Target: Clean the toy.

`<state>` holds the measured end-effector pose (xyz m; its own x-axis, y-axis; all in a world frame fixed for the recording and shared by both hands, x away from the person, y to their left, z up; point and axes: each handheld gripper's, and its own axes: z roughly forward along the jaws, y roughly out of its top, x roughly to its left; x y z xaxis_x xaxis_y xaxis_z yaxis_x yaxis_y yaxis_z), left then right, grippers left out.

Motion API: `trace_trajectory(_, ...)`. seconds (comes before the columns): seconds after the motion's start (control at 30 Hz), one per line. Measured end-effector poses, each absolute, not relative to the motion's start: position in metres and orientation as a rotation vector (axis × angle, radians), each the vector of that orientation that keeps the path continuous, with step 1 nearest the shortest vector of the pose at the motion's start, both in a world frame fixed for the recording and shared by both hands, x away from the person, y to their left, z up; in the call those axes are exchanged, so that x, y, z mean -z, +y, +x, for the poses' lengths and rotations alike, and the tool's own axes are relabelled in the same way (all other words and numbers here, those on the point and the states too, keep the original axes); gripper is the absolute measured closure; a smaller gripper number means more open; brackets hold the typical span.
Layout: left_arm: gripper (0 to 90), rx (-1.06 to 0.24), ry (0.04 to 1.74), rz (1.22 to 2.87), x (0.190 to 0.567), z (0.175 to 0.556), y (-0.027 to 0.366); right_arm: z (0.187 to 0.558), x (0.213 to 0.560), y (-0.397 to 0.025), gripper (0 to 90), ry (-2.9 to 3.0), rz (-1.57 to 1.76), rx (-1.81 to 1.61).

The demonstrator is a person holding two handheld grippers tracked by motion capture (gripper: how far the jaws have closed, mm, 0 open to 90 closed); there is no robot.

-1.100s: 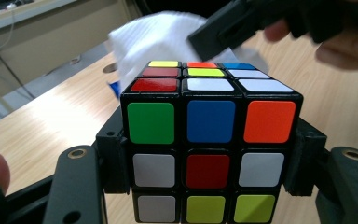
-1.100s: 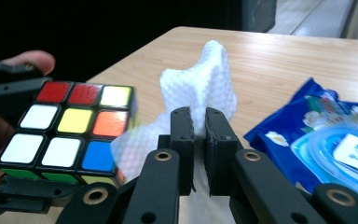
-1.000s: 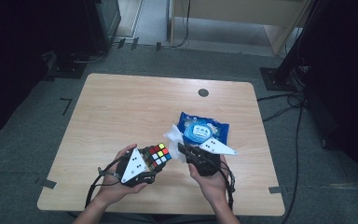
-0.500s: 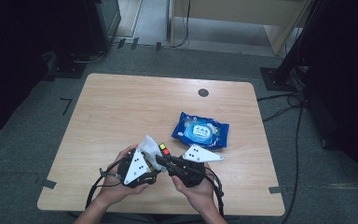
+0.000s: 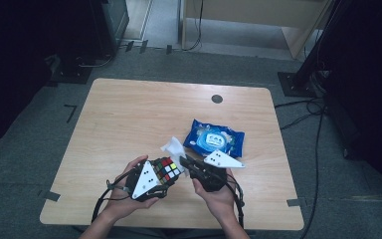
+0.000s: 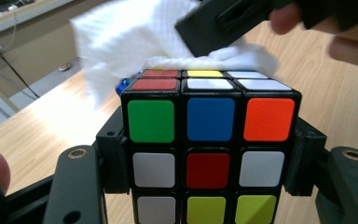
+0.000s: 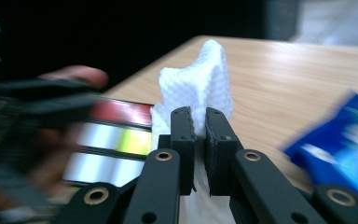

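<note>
While the left gripper (image 6: pixel 205 154) clamps the cube (image 6: pixel 209 140) near the desk's (image 5: pixel 129 114) front edge, the right gripper (image 7: pixel 198 140) pinches a wipe (image 7: pixel 198 93) against its top.

Scrambled puzzle cube (image 6: pixel 209 140) clamped level in the left claw (image 5: pixel 165 175), crumpled white wipe (image 7: pixel 196 93) touching its top.

Overhead cam sits above my side, looking forward and down over the whole table (image 5: pixel 129 119). My left gripper's cam is right up against the cube (image 6: pixel 209 140), my right one's close on the white wipe (image 7: pixel 198 93). All three catch cube and wipe.
</note>
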<state>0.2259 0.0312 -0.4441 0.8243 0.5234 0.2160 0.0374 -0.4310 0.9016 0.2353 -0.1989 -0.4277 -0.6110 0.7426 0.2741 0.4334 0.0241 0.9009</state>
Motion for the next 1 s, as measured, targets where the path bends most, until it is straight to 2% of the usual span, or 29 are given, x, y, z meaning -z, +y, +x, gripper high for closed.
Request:
trace_trajectory(0.3, 34.6, -0.548, 0.495, 1.91, 0.44, 0.237, 0.047, 0.252, 0.448, -0.227, 84.4, 1.984, 1.365, -1.517)
trace_trajectory(0.63, 34.5, -0.515, 0.592, 1.847, 0.436, 0.249, 0.068, 0.263, 0.487, -0.224, 83.6, 2.195, 1.434, -1.416)
trace_trajectory(0.87, 34.5, -0.494, 0.631, 1.819, 0.436, 0.254, 0.077, 0.266, 0.501, -0.223, 82.0, 2.24, 1.412, -1.265)
trace_trajectory(0.93, 34.5, -0.489, 0.641, 1.816, 0.436, 0.255, 0.078, 0.267, 0.504, -0.223, 77.0, 2.252, 1.416, -1.257)
trace_trajectory(0.97, 34.5, -0.49, 0.644, 1.812, 0.436, 0.256, 0.079, 0.268, 0.505, -0.222, 69.0, 2.258, 1.408, -1.259)
trace_trajectory(1.0, 34.5, -0.485, 0.647, 1.811, 0.435, 0.256, 0.08, 0.268, 0.504, -0.222, 56.5, 2.251, 1.362, -1.268)
